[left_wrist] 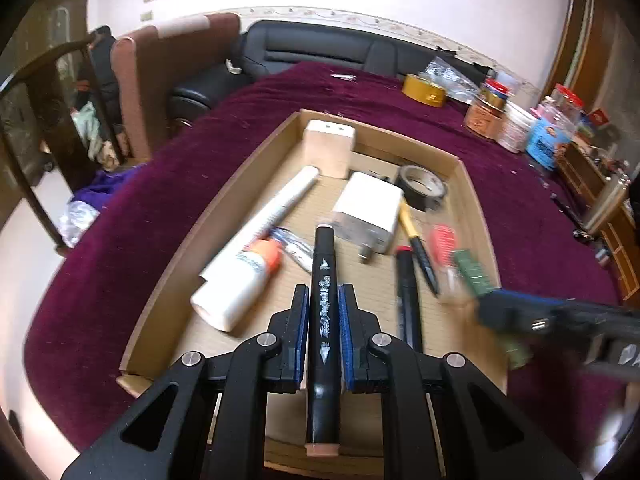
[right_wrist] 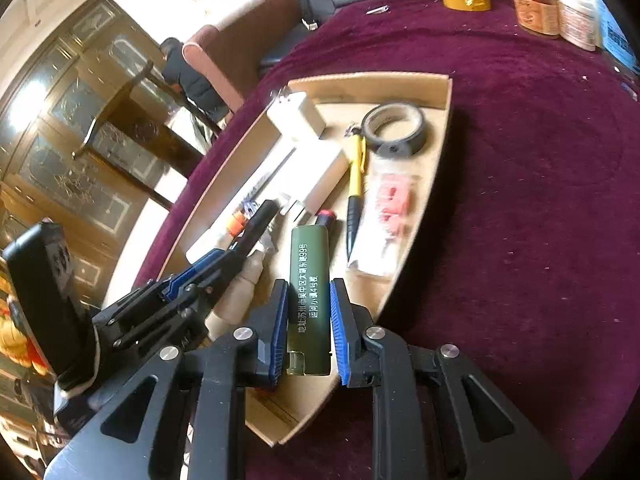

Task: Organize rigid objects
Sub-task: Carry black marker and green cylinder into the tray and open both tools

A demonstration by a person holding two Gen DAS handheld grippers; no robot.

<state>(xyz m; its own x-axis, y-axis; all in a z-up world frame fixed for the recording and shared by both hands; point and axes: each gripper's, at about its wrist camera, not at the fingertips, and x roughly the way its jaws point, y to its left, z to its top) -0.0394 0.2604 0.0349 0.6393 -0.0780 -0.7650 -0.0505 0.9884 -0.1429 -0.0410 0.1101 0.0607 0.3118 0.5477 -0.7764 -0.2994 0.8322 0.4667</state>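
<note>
left gripper | clamped on marker mid-barrel, held above tray | right gripper | clamped on lighter across its sides, over tray | both judged light, stiff, smooth; mid-body grip is advised

You hold a slim olive-green plastic lighter printed in white Chinese characters with "99"; the black marker's white lettering stays unreadable.

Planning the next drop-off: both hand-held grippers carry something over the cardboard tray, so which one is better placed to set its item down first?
Probably left: the left hand-held gripper holds the black marker over bare tray floor; the right hand-held gripper holds the green lighter nearer the edge.
</note>
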